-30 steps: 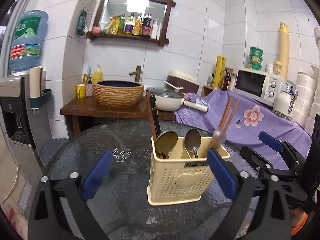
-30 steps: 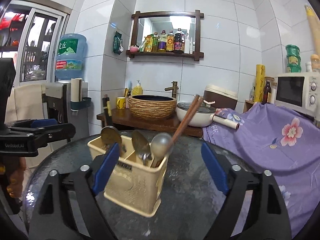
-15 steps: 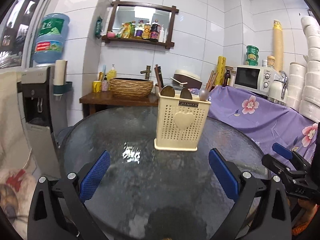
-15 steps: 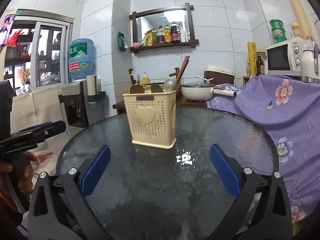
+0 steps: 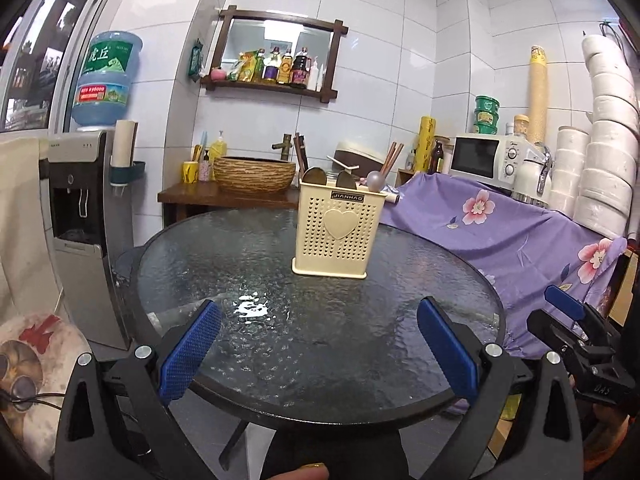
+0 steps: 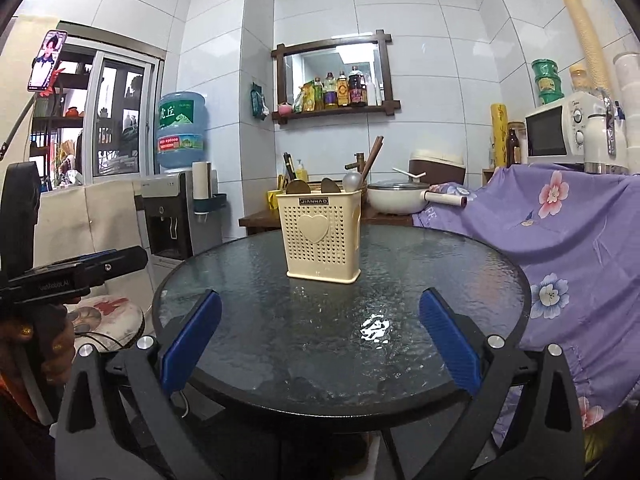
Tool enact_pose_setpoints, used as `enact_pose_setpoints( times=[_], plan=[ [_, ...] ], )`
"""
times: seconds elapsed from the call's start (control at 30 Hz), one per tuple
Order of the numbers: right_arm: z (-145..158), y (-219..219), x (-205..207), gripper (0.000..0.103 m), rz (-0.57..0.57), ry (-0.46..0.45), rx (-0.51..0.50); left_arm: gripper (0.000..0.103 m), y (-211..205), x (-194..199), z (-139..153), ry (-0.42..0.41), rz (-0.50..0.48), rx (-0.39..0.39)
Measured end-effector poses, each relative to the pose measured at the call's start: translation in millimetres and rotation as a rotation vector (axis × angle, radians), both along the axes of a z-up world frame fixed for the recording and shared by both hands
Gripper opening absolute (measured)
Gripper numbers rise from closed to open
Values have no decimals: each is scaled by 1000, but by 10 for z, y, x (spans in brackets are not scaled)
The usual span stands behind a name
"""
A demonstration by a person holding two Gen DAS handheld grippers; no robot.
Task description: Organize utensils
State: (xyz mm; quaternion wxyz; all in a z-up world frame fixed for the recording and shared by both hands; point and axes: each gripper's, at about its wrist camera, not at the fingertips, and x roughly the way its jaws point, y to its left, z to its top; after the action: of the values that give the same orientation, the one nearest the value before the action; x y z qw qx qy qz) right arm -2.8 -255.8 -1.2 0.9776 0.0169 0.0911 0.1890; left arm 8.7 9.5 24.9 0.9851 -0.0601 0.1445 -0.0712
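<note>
Utensils are seen stowed; nothing is left loose on the glass table.

Left wrist view: the cream utensil holder is stood mid-table, spoons and chopsticks inside; the left gripper is held wide apart, empty. Right wrist view: the right gripper is likewise spread, nothing held; the task is judged essentially done.

The left gripper is level with its blue-padded jaws spread wide and nothing between them. The right gripper is likewise wide apart and empty. A hand grips the left gripper's handle, seen at the right camera's left edge.
</note>
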Motion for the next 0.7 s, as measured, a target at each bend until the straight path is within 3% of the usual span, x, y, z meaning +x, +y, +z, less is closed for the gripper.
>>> enact_pose_setpoints(
  times=[0.7],
  plan=[
    [142,65,-43,97,7,-18,-36,97,16,-112,-17,-16,0,26]
  ],
)
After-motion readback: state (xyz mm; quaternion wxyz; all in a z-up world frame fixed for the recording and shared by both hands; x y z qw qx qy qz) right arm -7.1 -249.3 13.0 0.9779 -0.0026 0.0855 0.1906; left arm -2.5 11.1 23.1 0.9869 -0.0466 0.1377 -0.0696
